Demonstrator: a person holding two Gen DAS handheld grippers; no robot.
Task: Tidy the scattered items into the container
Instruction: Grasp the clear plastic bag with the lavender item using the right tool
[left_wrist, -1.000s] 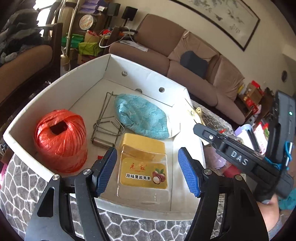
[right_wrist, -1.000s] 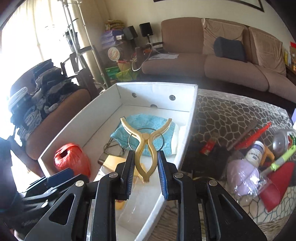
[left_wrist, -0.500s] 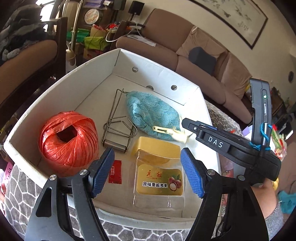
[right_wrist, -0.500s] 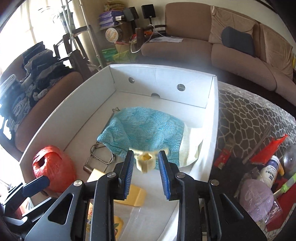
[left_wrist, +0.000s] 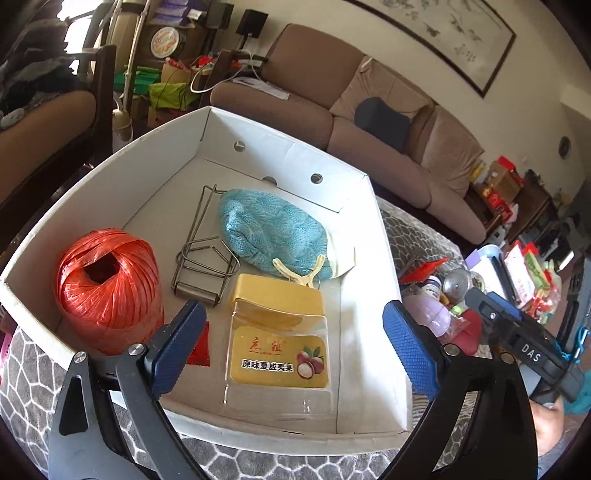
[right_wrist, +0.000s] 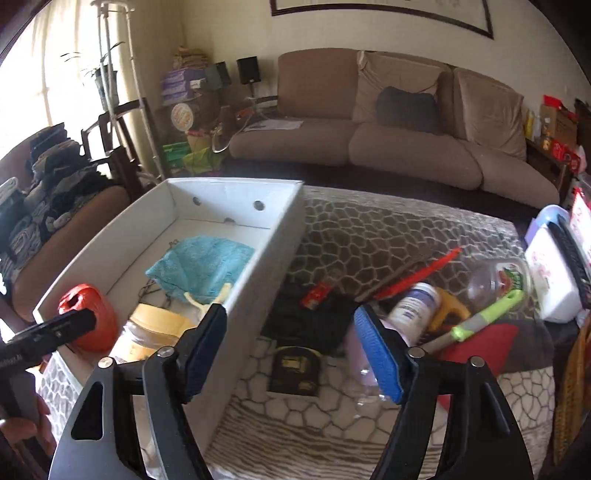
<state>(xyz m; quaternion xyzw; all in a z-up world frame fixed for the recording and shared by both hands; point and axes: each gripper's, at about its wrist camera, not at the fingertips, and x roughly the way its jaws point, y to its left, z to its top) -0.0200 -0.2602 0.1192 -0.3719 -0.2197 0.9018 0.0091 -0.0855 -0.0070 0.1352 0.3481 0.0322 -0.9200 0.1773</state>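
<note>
The white box (left_wrist: 288, 162) (right_wrist: 266, 280) holds an orange twine ball (left_wrist: 107, 288), a wire clip (left_wrist: 201, 258), a teal cloth (left_wrist: 273, 232), a yellow-lidded jar (left_wrist: 279, 339) and a cream Y-shaped clip (left_wrist: 299, 271) lying between cloth and jar. My left gripper (left_wrist: 291, 350) is open and empty above the box's near end. My right gripper (right_wrist: 291, 350) is open and empty over the table just right of the box. Scattered items lie to its right: a white bottle (right_wrist: 413, 302), a green-handled tool (right_wrist: 487, 314), a red tool (right_wrist: 417, 273), a black item (right_wrist: 295, 369).
A patterned cloth (right_wrist: 369, 229) covers the table. A white container (right_wrist: 554, 273) and a clear bottle (right_wrist: 495, 277) sit at the far right. A brown sofa (right_wrist: 388, 140) stands behind, and a chair with piled clothes (right_wrist: 48, 195) at the left.
My right gripper opened, dropped the cream clip into the box, and moved right out over the table. My left gripper stayed open above the box.
</note>
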